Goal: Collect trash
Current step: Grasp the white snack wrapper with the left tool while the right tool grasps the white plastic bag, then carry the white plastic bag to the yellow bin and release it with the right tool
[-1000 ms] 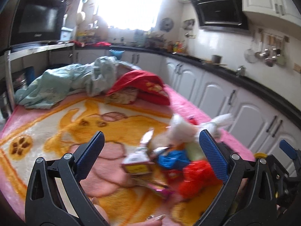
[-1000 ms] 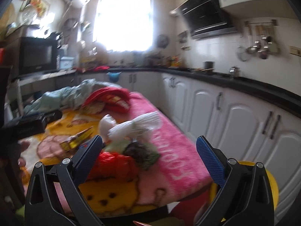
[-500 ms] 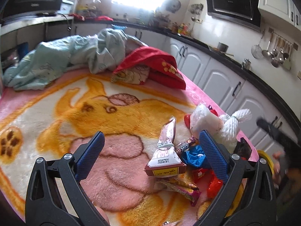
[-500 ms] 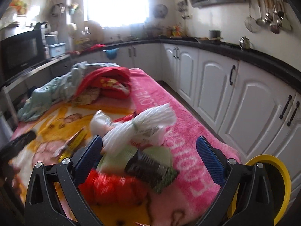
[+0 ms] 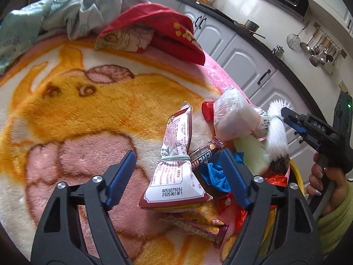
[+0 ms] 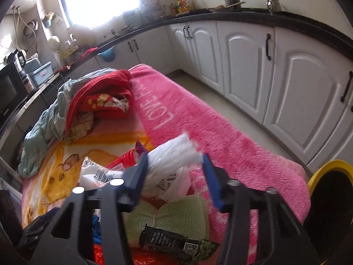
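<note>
Trash pile sits at the near right edge of the blanket (image 5: 72, 101), bunched together: white and maroon snack bag (image 5: 176, 165) tied at the waist with a pale band, brown candy bar wrapper (image 5: 206, 154) just beside it, blue crumpled plastic (image 5: 215, 175), red foil wrappers (image 5: 275, 180), a flat pink and yellow wrapper (image 5: 198, 225) at the front, a red cap (image 5: 207, 110) touching a white plastic bag (image 5: 233, 117) with a gathered white top (image 6: 176, 152). Pale green packet (image 6: 174, 218) under the white bag, dark wrapper (image 6: 174, 241) lying on it. Left gripper (image 5: 178, 172) low over the pile, fingers spread wide, snack bag between them; contact with the pads can't be told. Right gripper (image 6: 176, 176) has its fingers apart at a medium gap, straddling the gathered top of the white bag; left pad looks touching the plastic, right pad just beside it, grip not closed. In the left view the right gripper's tip sits right at the white tuft, person's hand (image 5: 326, 183) on its handle. Yellow-rimmed bin (image 6: 328, 198) on the floor just off the blanket's corner, near the pile. Red pillow (image 5: 158, 28) and pale green bedding (image 5: 55, 22) at the far end, well apart from the trash. White cabinets (image 6: 264, 66) with black counter along the right.
</note>
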Demonstrator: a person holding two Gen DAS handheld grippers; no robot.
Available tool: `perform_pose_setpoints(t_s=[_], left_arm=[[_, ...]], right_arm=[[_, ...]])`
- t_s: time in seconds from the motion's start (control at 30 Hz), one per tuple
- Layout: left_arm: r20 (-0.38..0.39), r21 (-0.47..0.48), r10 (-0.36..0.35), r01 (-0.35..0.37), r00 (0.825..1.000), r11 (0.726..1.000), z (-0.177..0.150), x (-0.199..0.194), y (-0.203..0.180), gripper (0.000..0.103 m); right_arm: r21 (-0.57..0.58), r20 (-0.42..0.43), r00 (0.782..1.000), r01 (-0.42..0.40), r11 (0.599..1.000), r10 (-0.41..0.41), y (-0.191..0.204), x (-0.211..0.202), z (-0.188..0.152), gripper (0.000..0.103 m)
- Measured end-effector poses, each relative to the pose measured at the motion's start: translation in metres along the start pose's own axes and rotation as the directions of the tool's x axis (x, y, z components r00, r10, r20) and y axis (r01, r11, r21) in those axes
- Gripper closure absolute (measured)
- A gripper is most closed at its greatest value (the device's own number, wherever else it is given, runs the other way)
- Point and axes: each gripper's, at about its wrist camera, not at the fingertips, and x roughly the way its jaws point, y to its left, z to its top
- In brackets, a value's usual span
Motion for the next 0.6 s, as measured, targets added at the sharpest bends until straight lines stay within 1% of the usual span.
perform_pose_setpoints(t_s=[0.03,0.07,0.1,0.13,0.17,0.23,0.27,0.37,0.43,0.6], left_arm=[[-0.012,-0.002,-0.006,0.006,1.0,1.0,0.001,0.003,0.001,0.039],[-0.025,-0.002,-0.008,0.008,1.0,1.0,0.001,0.005,0.001,0.043],[-0.034,-0.002,-0.009,0.009,0.999,1.0,0.003,0.007,0.002,0.045],[-0.046,-0.008,-0.013,0.013,0.999,1.0,0.003,0.01,0.004,0.048],[-0.053,-0.013,-0.018,0.017,0.998,1.0,0.004,0.012,0.004,0.057],[-0.063,-0.019,-0.016,0.015,0.998,1.0,0.004,0.015,0.005,0.066],[-0.072,-0.017,-0.012,0.011,0.997,1.0,0.004,0.017,0.005,0.069],[-0.071,-0.004,-0.009,0.009,0.997,1.0,0.004,0.016,0.004,0.07],[-0.056,-0.011,-0.004,0.004,0.998,1.0,0.005,0.014,0.005,0.073],[0.005,-0.017,0.003,-0.003,1.0,1.0,0.015,0.002,0.01,0.073]], right_arm=[[-0.003,0.005,1.0,-0.012,1.0,0.012,0.0,-0.002,0.0,0.077],[-0.004,0.009,1.0,-0.015,1.0,0.015,0.001,-0.004,0.001,0.084],[-0.004,0.018,1.0,-0.022,1.0,0.022,0.001,-0.006,0.001,0.089],[-0.002,0.025,0.999,-0.034,0.999,0.034,0.0,-0.009,0.001,0.091],[0.002,0.032,0.999,-0.043,0.999,0.043,0.0,-0.012,0.001,0.092],[0.009,0.044,0.997,-0.067,0.998,0.067,-0.001,-0.017,0.003,0.093],[0.011,0.053,0.996,-0.075,0.997,0.074,-0.002,-0.021,0.003,0.093],[0.015,0.084,0.991,-0.102,0.995,0.1,-0.006,-0.029,0.007,0.095],[0.02,0.109,0.988,-0.111,0.994,0.109,-0.009,-0.037,0.01,0.102],[0.037,0.163,0.979,-0.131,0.991,0.124,-0.024,-0.056,0.017,0.102]])
